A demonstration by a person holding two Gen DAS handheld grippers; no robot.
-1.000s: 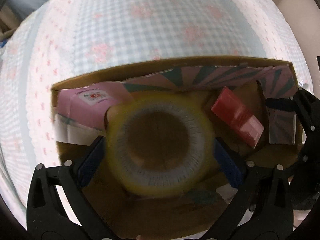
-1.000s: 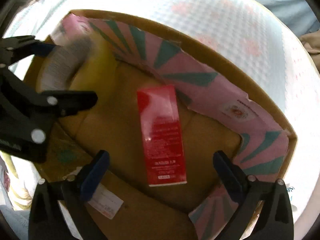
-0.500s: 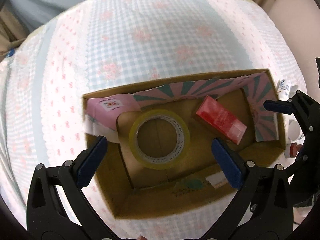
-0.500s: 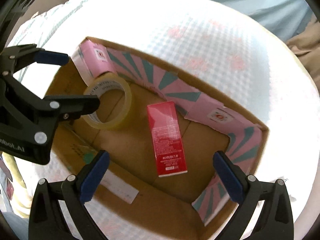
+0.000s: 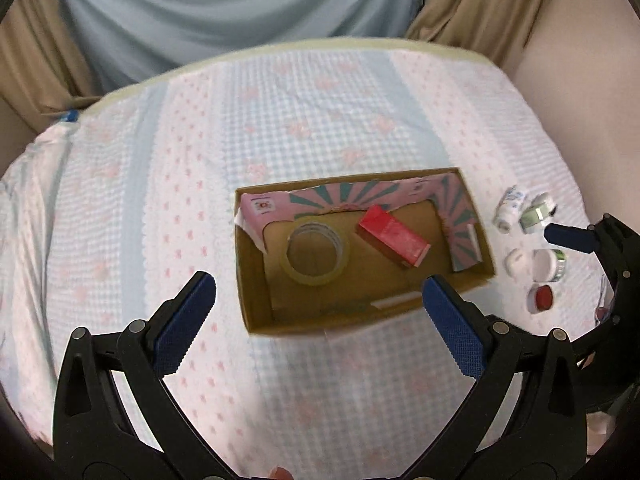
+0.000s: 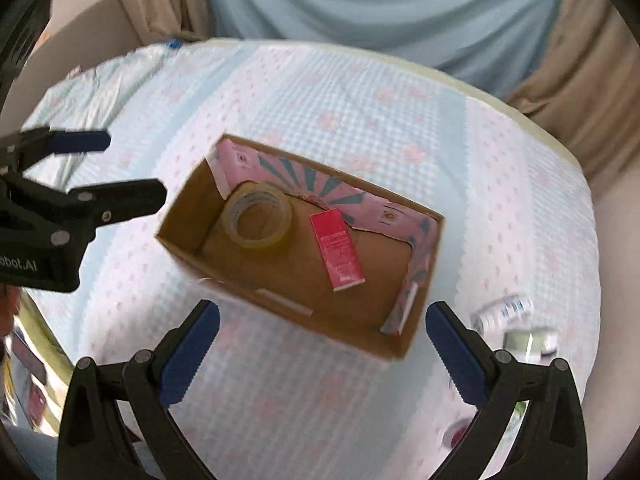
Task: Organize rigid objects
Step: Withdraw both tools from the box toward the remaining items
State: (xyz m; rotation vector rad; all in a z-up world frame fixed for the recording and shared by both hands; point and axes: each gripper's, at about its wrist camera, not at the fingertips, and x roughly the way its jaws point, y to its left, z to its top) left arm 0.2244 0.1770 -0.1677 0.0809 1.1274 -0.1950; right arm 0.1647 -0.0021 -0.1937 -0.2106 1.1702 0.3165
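Note:
An open cardboard box (image 5: 256, 280) (image 6: 176, 240) with a pink and teal lining sits on the checked bedspread. Inside it lie a roll of clear tape (image 5: 314, 254) (image 6: 258, 220) on the left and a red carton (image 5: 394, 236) (image 6: 338, 248) on the right. My left gripper (image 5: 320, 300) hovers open above the box's near side, nothing between its fingers. My right gripper (image 6: 322, 332) is also open and empty, above the box's near wall. Each gripper shows at the edge of the other's view.
Right of the box lie small white bottles (image 5: 508, 208) (image 6: 502, 312), a green-labelled jar (image 5: 538, 212), a white cap (image 5: 516, 260), an open white jar (image 5: 550, 266) and a red-filled lid (image 5: 542, 298). Curtains (image 5: 224, 8) hang behind the bed.
The left gripper let go of the tape roll, which now lies in the box. Both grippers have risen and pulled back, so the box looks smaller and the bed's far edge shows.

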